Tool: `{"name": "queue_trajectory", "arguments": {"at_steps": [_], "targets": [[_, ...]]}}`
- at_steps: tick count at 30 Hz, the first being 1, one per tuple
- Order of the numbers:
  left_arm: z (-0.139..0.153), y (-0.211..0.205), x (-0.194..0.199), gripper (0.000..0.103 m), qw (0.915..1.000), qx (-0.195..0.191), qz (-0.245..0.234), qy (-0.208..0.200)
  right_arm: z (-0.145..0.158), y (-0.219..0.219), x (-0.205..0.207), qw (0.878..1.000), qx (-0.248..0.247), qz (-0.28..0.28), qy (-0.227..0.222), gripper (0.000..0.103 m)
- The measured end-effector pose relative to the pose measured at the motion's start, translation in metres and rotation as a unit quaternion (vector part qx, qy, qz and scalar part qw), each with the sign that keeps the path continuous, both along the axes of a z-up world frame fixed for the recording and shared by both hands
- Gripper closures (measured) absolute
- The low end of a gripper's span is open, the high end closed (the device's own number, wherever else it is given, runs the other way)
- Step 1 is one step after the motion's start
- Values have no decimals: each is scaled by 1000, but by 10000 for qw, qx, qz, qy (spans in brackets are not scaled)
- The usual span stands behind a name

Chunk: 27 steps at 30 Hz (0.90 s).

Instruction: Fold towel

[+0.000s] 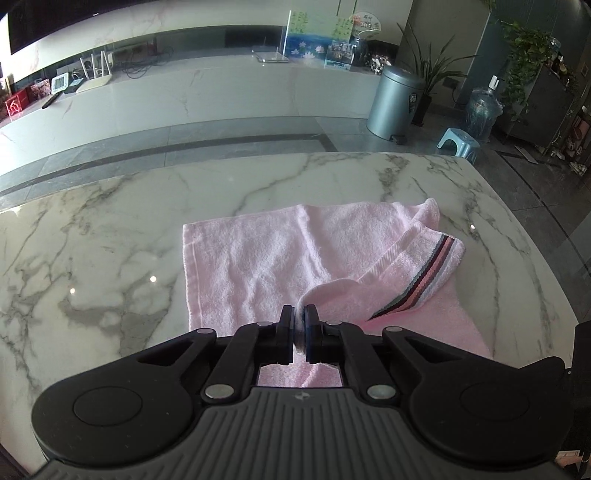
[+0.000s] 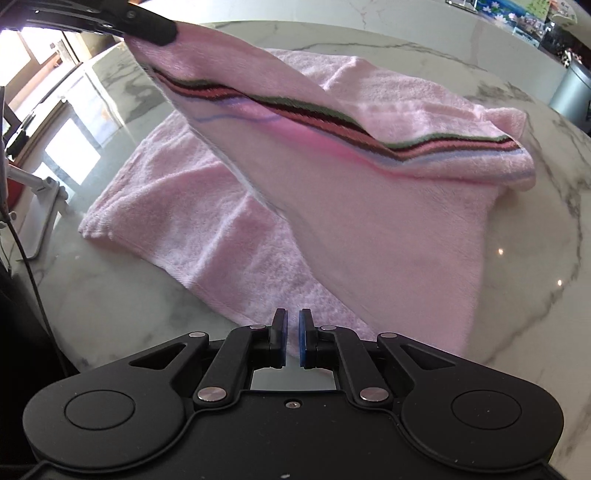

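Observation:
A pink towel (image 1: 258, 258) with a striped band (image 1: 424, 284) lies on the white marble table (image 1: 92, 240). My left gripper (image 1: 299, 314) is shut on a corner of the towel and holds it lifted, so the striped end drapes over the flat part. In the right wrist view the left gripper (image 2: 147, 31) shows at the top left, pinching that raised corner of the towel (image 2: 332, 192). My right gripper (image 2: 292, 317) hovers over the towel's near edge. Its jaws stand almost together with a narrow gap and nothing between them.
The table's rounded far edge (image 1: 332, 155) drops to a grey tiled floor. Beyond stand a silver bin (image 1: 395, 103), a blue stool (image 1: 458, 142), a water jug (image 1: 482, 110) and a long white counter (image 1: 184, 92). A white stand (image 2: 40, 206) sits at the table's left.

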<state>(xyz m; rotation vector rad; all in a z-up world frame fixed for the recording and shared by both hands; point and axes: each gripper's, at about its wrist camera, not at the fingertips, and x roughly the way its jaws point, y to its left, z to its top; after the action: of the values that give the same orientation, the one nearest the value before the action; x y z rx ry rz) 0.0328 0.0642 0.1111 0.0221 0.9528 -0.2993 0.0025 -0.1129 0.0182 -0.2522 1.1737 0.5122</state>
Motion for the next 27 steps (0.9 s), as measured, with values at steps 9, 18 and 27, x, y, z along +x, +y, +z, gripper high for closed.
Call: {"name": "queue_trajectory", "arguments": {"at_steps": [9, 18, 27], "targets": [[-5, 39, -22, 99, 9986, 60, 508, 129, -3, -28, 3, 9996, -81, -264, 12, 98], [-36, 60, -45, 99, 9944, 116, 794, 686, -4, -34, 5, 9995, -18, -319, 36, 98], [-71, 59, -49, 99, 9876, 219, 853, 1302, -3, -42, 8, 9988, 147, -451, 131, 98]]}}
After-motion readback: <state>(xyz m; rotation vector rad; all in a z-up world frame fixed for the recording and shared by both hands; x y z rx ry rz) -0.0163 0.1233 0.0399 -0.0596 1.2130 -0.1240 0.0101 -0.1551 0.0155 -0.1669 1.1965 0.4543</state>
